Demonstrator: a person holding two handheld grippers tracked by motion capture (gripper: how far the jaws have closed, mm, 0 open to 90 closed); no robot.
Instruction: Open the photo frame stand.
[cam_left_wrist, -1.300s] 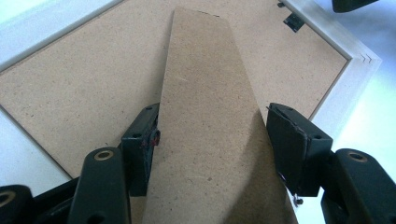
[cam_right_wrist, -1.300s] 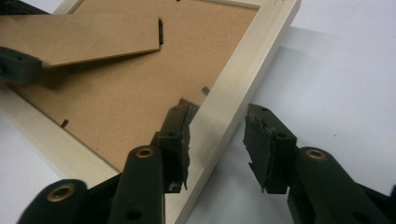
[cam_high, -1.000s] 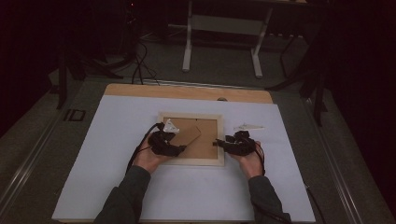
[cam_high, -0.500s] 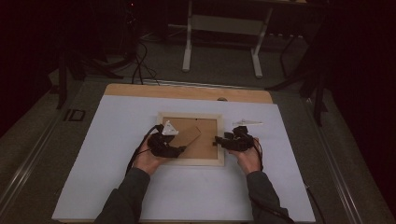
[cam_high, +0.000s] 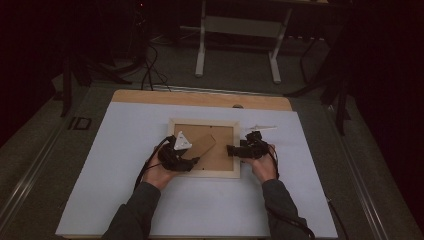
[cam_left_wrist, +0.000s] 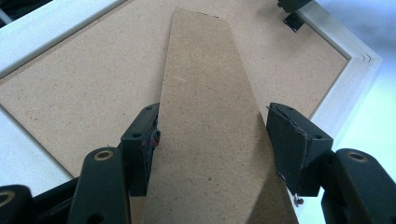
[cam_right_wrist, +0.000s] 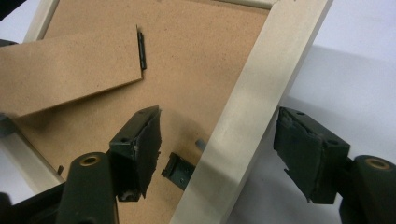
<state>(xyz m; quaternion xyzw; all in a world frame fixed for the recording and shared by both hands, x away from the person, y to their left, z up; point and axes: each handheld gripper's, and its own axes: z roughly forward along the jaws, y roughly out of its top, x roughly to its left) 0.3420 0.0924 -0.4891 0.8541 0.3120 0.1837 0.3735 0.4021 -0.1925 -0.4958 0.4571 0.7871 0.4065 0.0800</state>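
Observation:
A pale wooden picture frame lies face down on the white tabletop, its brown backing board up. The board's hinged stand is tilted up off the backing. My left gripper is shut on the stand, one jaw on each long edge. My right gripper is open at the frame's right side. Its jaws straddle the right rail without touching it, one over the backing, one over the table. A small black turn clip sits by the rail.
A white table cover spreads around the frame, with a wooden strip at the far edge. A small white object lies just beyond the right gripper. Past the table stand a floor with cables and a metal stand.
The right gripper has edged left and a little forward, so its jaws now straddle the frame's right rail. The left gripper and the stand have barely moved.

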